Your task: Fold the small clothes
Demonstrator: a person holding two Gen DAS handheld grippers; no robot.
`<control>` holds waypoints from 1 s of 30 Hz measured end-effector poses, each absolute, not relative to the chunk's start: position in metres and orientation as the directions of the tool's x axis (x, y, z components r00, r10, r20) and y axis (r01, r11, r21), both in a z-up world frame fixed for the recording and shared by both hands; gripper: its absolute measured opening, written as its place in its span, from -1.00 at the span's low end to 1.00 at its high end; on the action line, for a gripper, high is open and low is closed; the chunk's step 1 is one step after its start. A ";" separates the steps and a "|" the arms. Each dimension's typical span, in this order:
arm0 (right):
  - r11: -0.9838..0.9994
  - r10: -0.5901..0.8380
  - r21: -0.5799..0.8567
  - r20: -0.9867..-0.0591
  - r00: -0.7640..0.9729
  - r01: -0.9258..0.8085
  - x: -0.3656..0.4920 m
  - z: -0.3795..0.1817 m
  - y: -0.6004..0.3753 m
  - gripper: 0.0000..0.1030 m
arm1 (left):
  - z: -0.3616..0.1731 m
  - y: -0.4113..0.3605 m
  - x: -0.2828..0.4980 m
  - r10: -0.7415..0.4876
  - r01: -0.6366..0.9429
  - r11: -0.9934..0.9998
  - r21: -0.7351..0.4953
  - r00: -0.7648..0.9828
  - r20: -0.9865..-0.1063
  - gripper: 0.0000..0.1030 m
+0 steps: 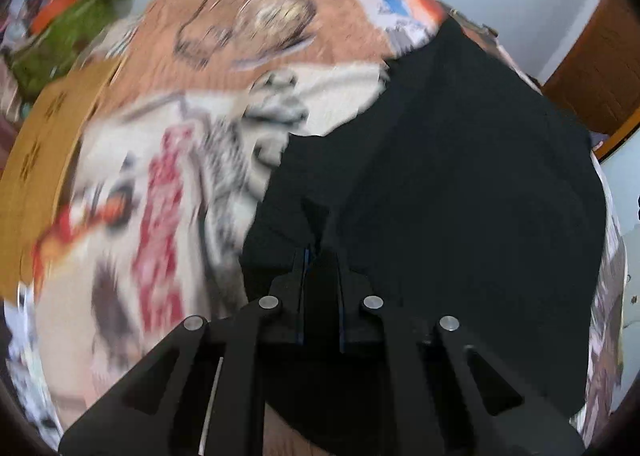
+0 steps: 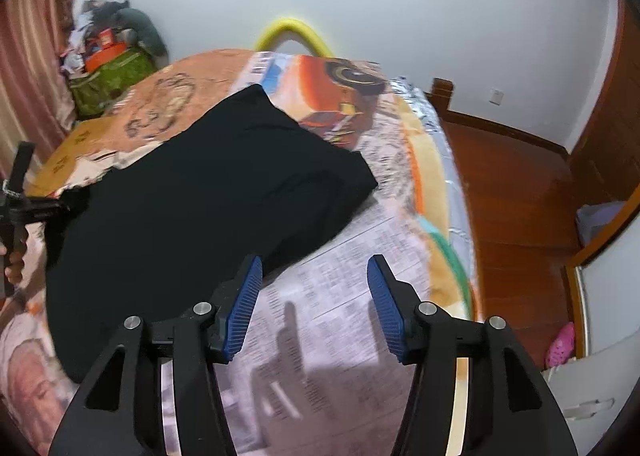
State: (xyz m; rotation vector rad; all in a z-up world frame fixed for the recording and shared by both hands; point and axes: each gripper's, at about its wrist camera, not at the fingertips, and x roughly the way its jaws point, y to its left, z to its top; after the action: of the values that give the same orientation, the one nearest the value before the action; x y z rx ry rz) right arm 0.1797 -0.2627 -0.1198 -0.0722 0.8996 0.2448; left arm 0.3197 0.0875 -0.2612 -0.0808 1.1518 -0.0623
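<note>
Both grippers are over a black garment (image 2: 200,191) that lies spread on a printed bedspread (image 2: 360,296). The left gripper (image 1: 318,256) has its jaws drawn almost together, and a ridge of the dark cloth rises right at their tips — it looks pinched there, though black fabric against black fingers leaves the exact bite hard to read. In the right wrist view that same tool (image 2: 24,207) shows at the far left edge of the garment, with a hand under it.

The right gripper (image 2: 314,276) stands about half open, its blue pads (image 2: 244,308) facing each other with nothing between them. Only the newsprint-patterned bedspread shows in the gap. Its left pad sits just beside the garment's near right edge; whether it brushes the cloth I cannot tell.

As for progress, the garment seems to be partly folded already: it lies as a fairly tidy dark slab with straight edges and a layered look toward the far right corner. It is not yet a small compact bundle, so I judge that at least one more fold remains — likely one starting from the left edge now gripped.
</note>
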 end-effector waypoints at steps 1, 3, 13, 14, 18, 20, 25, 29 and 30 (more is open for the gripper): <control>0.966 0.190 0.044 -0.785 0.590 -0.253 0.175 -0.120 -0.257 -0.01 | -0.258 0.087 0.303 -0.086 0.007 0.996 -0.091 0.403 -0.911 -0.81; 0.958 0.211 0.051 -0.790 0.576 -0.281 0.161 -0.122 -0.245 0.05 | -0.254 0.085 0.278 -0.086 0.010 0.996 -0.089 0.399 -0.913 -0.83; 0.906 0.390 0.261 -0.821 0.416 -0.334 0.124 -0.159 -0.210 0.19 | -0.244 0.055 0.170 -0.165 0.008 0.984 -0.177 0.402 -0.900 -0.84; 0.896 0.416 0.297 -0.821 0.392 -0.330 0.123 -0.165 -0.208 0.19 | -0.242 0.053 0.164 -0.157 0.008 0.986 -0.169 0.413 -0.897 -0.84; 0.879 0.458 0.383 -0.844 0.279 -0.284 0.128 -0.197 -0.198 0.07 | -0.236 0.052 0.157 -0.149 -0.001 0.986 -0.165 0.427 -0.892 -0.83; 0.881 0.454 0.379 -0.846 0.280 -0.283 0.124 -0.200 -0.195 -0.15 | -0.232 0.054 0.158 -0.142 -0.006 0.987 -0.160 0.436 -0.889 -0.80; 0.876 0.436 0.333 -0.855 0.281 -0.348 0.114 -0.197 -0.188 -0.72 | -0.221 0.064 0.162 -0.073 -0.022 0.995 -0.094 0.468 -0.881 -0.62; 0.885 0.408 0.291 -0.861 0.303 -0.364 0.113 -0.192 -0.192 -0.79 | -0.215 0.079 0.158 -0.029 -0.050 0.997 -0.060 0.483 -0.875 -0.61; 0.890 0.395 0.275 -0.864 0.312 -0.364 0.112 -0.192 -0.192 -0.80 | -0.213 0.084 0.156 -0.034 -0.057 0.996 -0.071 0.483 -0.875 -0.61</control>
State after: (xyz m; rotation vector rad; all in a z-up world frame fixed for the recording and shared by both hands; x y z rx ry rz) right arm 0.1116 -0.1925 -0.1918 0.0308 1.1489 0.5003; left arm 0.1559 0.0843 -0.2131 -0.0946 1.0666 0.0140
